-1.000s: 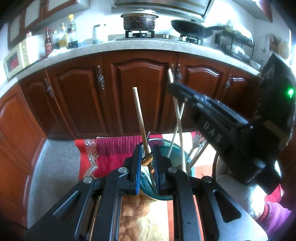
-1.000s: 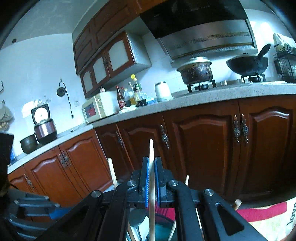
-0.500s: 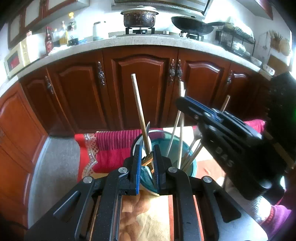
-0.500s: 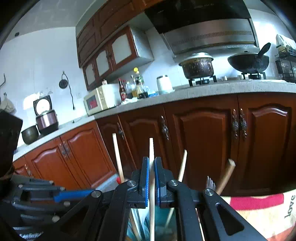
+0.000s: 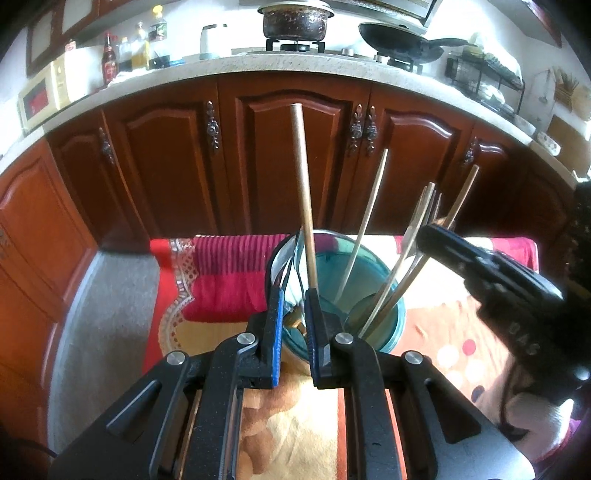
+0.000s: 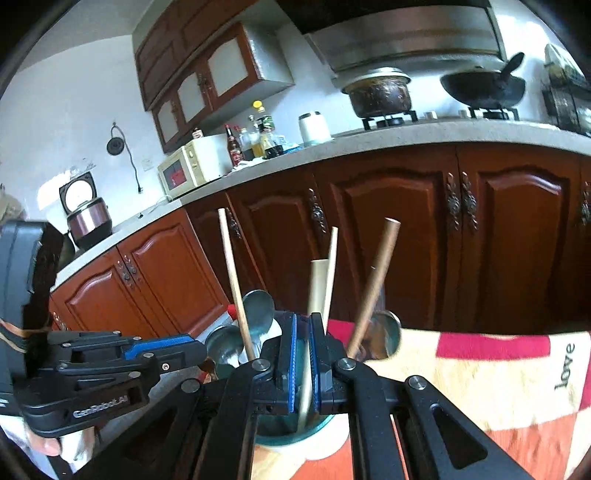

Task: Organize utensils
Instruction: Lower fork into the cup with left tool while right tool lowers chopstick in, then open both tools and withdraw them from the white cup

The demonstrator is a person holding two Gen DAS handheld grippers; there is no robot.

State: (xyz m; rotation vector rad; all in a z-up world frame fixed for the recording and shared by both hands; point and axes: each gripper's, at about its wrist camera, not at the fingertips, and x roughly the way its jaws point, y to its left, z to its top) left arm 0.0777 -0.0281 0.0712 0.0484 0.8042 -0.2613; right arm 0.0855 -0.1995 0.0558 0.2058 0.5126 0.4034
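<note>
A teal utensil cup [image 5: 388, 321] stands on a patterned cloth and holds several chopsticks and metal spoons. My left gripper [image 5: 294, 325] sits at the cup's near rim, nearly shut around a brass-coloured utensil end [image 5: 295, 322], beside a long wooden stick [image 5: 303, 192]. My right gripper [image 6: 303, 354] is above the cup [image 6: 291, 437], shut on a pale chopstick [image 6: 317, 291] that points down into it. The right gripper's black body shows in the left wrist view [image 5: 491, 269]; the left gripper shows in the right wrist view [image 6: 122, 363].
The cloth [image 5: 229, 273] covers a low table; its far edge faces dark wooden cabinet doors [image 5: 295, 162]. A grey floor [image 5: 110, 295] lies left of the table. A counter with a pot [image 5: 295, 18], wok and bottles runs behind.
My right gripper has come down toward the cup with the pale chopstick. My left gripper has stayed at the cup's rim, and its view now looks down more.
</note>
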